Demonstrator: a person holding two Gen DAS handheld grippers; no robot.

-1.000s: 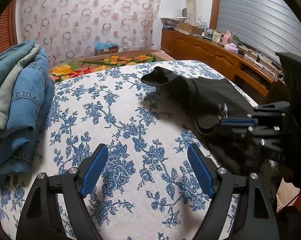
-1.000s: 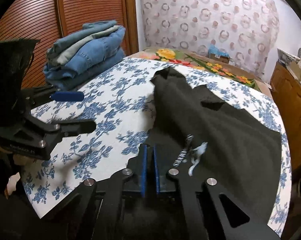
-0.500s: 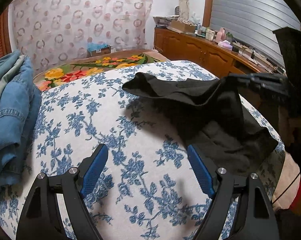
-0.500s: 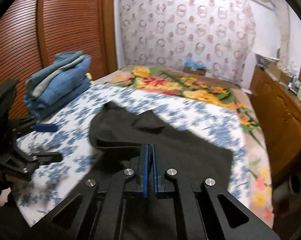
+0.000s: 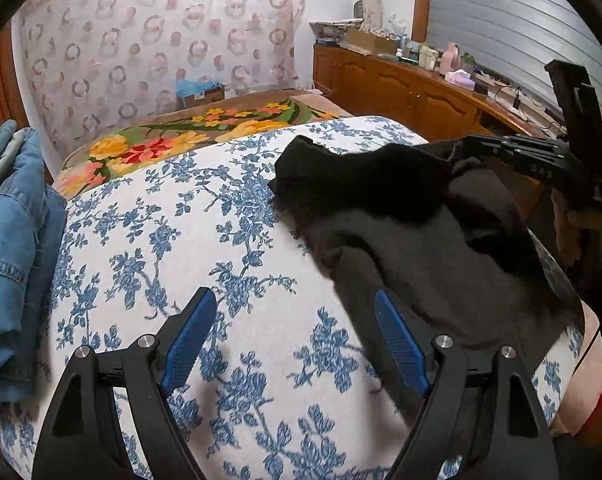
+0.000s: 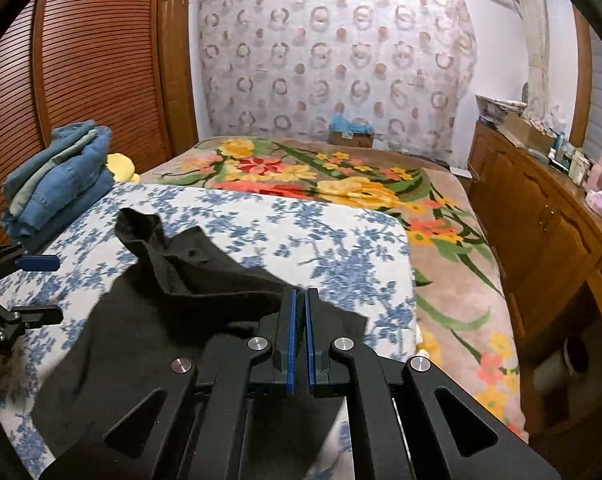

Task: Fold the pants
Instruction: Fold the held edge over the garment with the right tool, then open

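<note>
On R tool (image 5: 467, 148): embossed lettering, illegible; clamps black pants (image 5: 433, 236).

The denim stack (image 5: 9, 240) runs off the left edge (folds unclear), dresser clutter (image 5: 433, 56) too small.

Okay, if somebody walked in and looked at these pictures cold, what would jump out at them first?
Probably the black pants, lifted off the blue-flowered sheet by the right tongs, which are shut on a fold of the cloth. Next, the left tongs open and empty over the sheet just beside the pants. Then the stack of folded denim at the bed's left edge, against the slatted wooden doors.
</note>
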